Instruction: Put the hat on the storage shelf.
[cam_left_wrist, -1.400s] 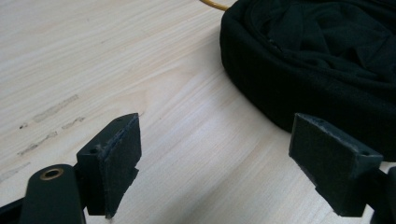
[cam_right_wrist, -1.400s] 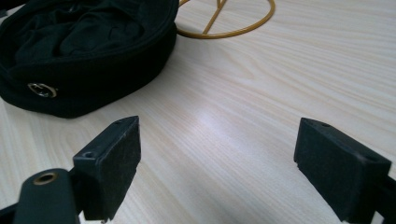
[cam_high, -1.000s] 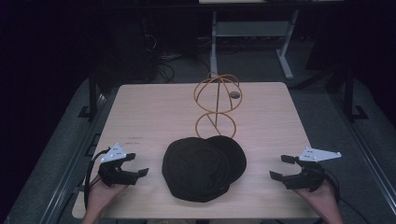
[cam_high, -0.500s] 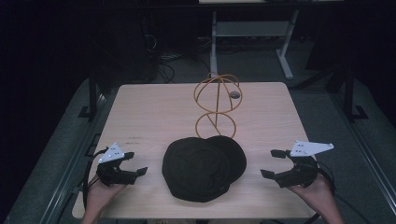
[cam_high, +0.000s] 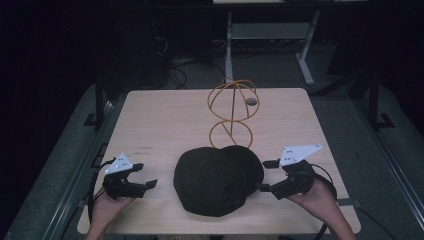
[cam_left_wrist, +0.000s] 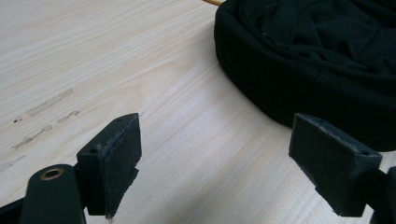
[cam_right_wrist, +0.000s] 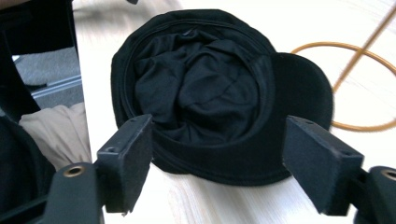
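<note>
We have a black cap (cam_high: 217, 180) lying upside down at the near middle of the bench (cam_high: 165, 120), lining up and brim toward the wire stand (cam_high: 232, 112) behind it. Our right hand-held gripper (cam_high: 263, 176) hangs just beside the cap's right edge, aimed at it; its jaws have just been closing a little but stand released, with nothing pressed between them. In the right gripper view the cap's near rim (cam_right_wrist: 219, 158) sits ahead of the gap. Our left hand-held gripper (cam_high: 147, 176) rests near the cap's left side, jaws wide apart and empty. We judge this as the approach to a first grasp. Next we need to ease the right jaws around the rim, then clench, likely to carry the cap to the stand.
</note>
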